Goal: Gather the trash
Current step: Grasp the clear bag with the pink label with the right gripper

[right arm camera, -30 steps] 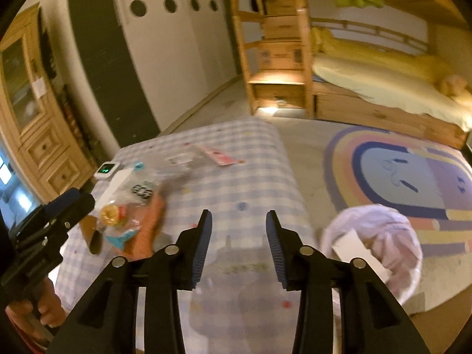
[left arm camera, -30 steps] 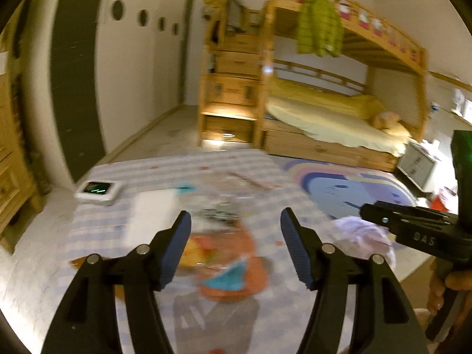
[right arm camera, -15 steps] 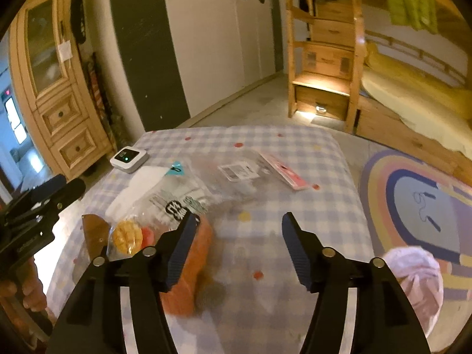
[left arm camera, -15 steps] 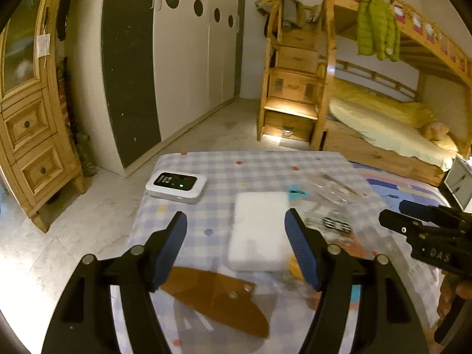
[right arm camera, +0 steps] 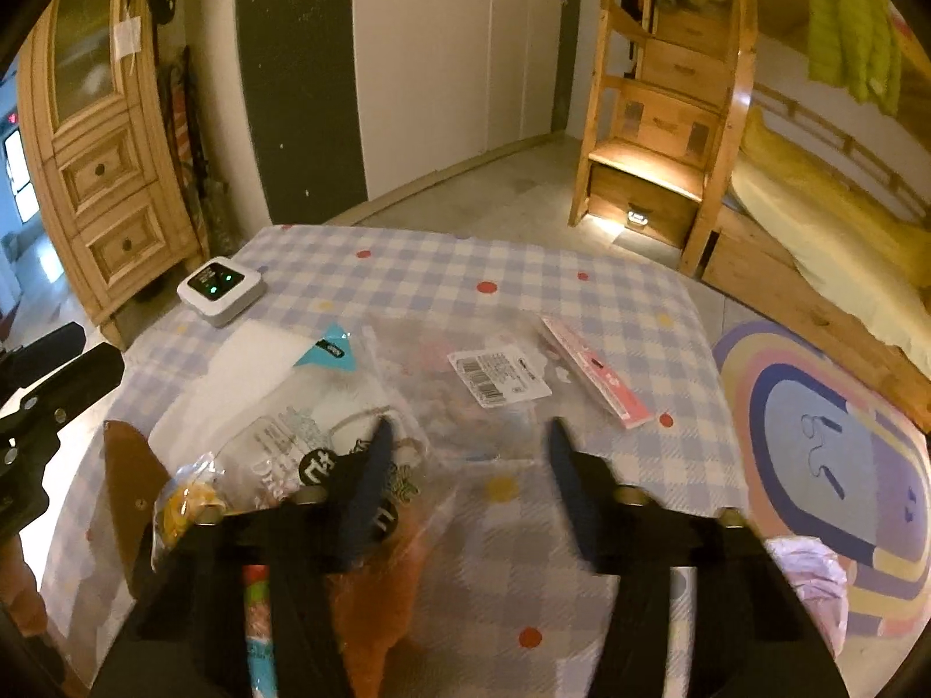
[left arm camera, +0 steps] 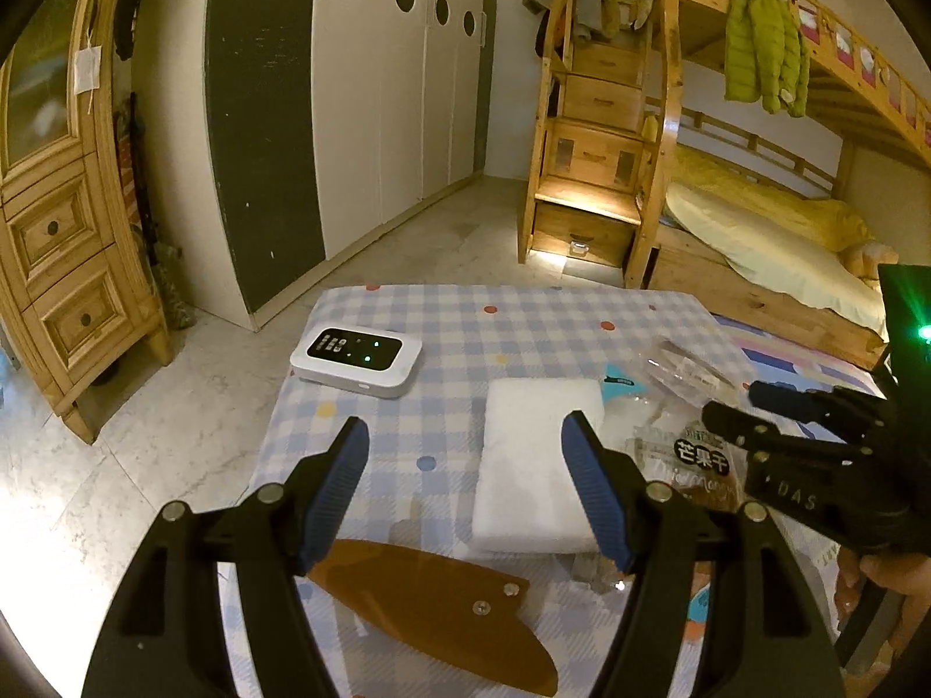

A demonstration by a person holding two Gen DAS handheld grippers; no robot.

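Checked tablecloth (left arm camera: pixel 523 314) carries white device (left arm camera: pixel 356 362), white pad (left arm camera: pixel 538 465), wrappers (right arm camera: pixel 407 384), possibly leather piece (left arm camera: pixel 442 611).

snack bag (left arm camera: pixel 695 468): "芒果干" | right claw (left arm camera: pixel 727 410) body: "DAS" | barcode label (right arm camera: pixel 498 378): unreadable

free: far tablecloth (right arm camera: pixel 465 267) strip | blocked: wrapper pile (right arm camera: pixel 326 442), white pad (left arm camera: pixel 535 465), white device (left arm camera: pixel 356 362)

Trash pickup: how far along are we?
Barely started. Bin bag on the floor holds little that shows. Nothing in hand: left gripper and right gripper are open and empty, the right jaws having just been closing. Left on the table: snack bag, clear wrapper, pink packet.
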